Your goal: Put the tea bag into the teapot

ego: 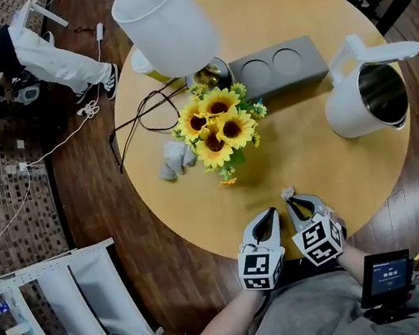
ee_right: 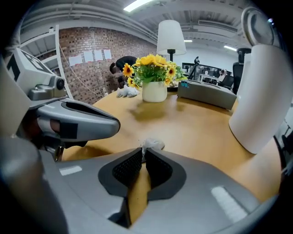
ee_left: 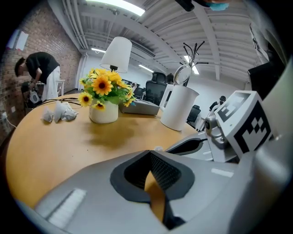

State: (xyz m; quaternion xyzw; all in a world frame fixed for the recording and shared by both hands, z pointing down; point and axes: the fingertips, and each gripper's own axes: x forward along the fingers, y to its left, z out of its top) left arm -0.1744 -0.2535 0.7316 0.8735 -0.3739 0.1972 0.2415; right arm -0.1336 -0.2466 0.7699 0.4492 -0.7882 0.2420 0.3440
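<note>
I had both grippers side by side at the 6 o'clock edge of the round, smooth wooden table (ego: 313,160). The right gripper (ego: 289,201) was pinched down to a thin slit, its black ribbed pads nipping the tea bag (ego: 287,192), a small crumpled whitish wad that stuck out just past the tips and lay against the tabletop. In the right gripper view the same wad (ee_right: 152,144) sat right at the meeting point of the right gripper's (ee_right: 143,151) pads.

The left gripper (ego: 270,213) was just beside it, toward 9 o'clock. Its own view showed the left gripper's (ee_left: 149,155) tips pressed together with only bare wood behind the V-shaped gap lower down; it carried nothing.

The teapot (ego: 358,100) stood at the table's 3 o'clock edge, well apart from the tea bag. It was a white, glossy, cylindrical jug with a shiny metal inside, and its flat lid was flipped up and open.

Near the middle stood a bunch of sunflowers (ego: 220,125) in a pale round pot. Toward 12 o'clock lay a grey rectangular tray (ego: 279,68) with two round recesses. At 11 o'clock was a lamp with a smooth white tapered shade (ego: 164,22). Around 8 o'clock from the flowers lay a greyish crumpled heap (ego: 174,159), near a thin black cable (ego: 137,119) that looped across the wood.
</note>
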